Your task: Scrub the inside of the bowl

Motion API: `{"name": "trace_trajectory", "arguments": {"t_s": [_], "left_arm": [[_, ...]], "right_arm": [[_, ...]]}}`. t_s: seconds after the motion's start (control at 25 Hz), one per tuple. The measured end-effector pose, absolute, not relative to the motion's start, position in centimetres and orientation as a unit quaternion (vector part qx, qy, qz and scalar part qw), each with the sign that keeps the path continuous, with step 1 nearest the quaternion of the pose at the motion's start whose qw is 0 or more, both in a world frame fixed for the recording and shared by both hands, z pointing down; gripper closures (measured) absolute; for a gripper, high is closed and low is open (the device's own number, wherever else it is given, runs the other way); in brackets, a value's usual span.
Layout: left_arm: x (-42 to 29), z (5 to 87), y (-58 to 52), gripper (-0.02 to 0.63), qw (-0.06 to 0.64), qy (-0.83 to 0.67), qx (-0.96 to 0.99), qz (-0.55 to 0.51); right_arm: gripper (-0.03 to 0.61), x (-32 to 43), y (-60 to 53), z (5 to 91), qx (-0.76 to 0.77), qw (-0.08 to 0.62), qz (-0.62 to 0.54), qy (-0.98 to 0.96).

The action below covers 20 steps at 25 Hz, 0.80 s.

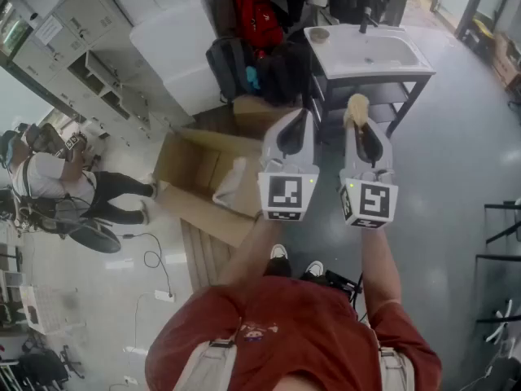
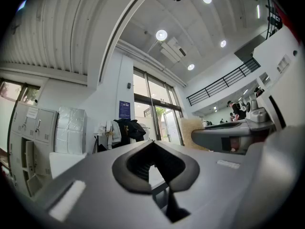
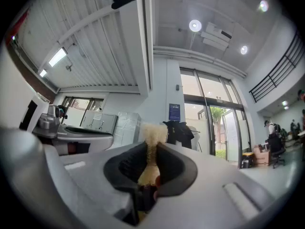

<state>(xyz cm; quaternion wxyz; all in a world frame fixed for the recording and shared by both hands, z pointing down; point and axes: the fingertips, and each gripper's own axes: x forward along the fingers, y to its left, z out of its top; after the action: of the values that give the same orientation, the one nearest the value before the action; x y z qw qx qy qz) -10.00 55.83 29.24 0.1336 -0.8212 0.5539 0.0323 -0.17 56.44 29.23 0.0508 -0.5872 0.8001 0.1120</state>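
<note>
Head view only: small brown round bowl (image 1: 319, 33), blurred, on the left corner of the white sink unit (image 1: 374, 70), upper centre. Right gripper view: right gripper (image 3: 150, 149) clamped on a pale fibrous scrubber (image 3: 153, 133), its lower end hidden between the jaws. Left gripper (image 2: 155, 163) closed, empty

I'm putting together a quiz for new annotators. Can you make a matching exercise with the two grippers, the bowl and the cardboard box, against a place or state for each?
Things:
1. left gripper
2. right gripper
3. bowl
4. cardboard box

Places or states:
A. on a corner of the white sink
B. shut on a pale scrubber
C. lying open on the floor
D. shut, nothing between its jaws

Pairs: 1-D, 2-B, 3-A, 4-C
</note>
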Motion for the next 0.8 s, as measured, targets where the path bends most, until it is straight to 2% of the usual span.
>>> {"name": "trace_trajectory", "arguments": {"t_s": [0.48, 0.8], "left_arm": [[-15.8, 28.9, 57.3, 0.607, 0.134, 0.538, -0.831, 0.043], [-18.6, 29.2, 56.4, 0.607, 0.131, 0.529, -0.836, 0.054]], "right_arm": [[0.529, -6.8, 57.7, 28.7, -0.596, 0.057, 0.116, 0.793], [0.529, -8.2, 57.3, 28.8, -0.616, 0.076, 0.113, 0.776]]}}
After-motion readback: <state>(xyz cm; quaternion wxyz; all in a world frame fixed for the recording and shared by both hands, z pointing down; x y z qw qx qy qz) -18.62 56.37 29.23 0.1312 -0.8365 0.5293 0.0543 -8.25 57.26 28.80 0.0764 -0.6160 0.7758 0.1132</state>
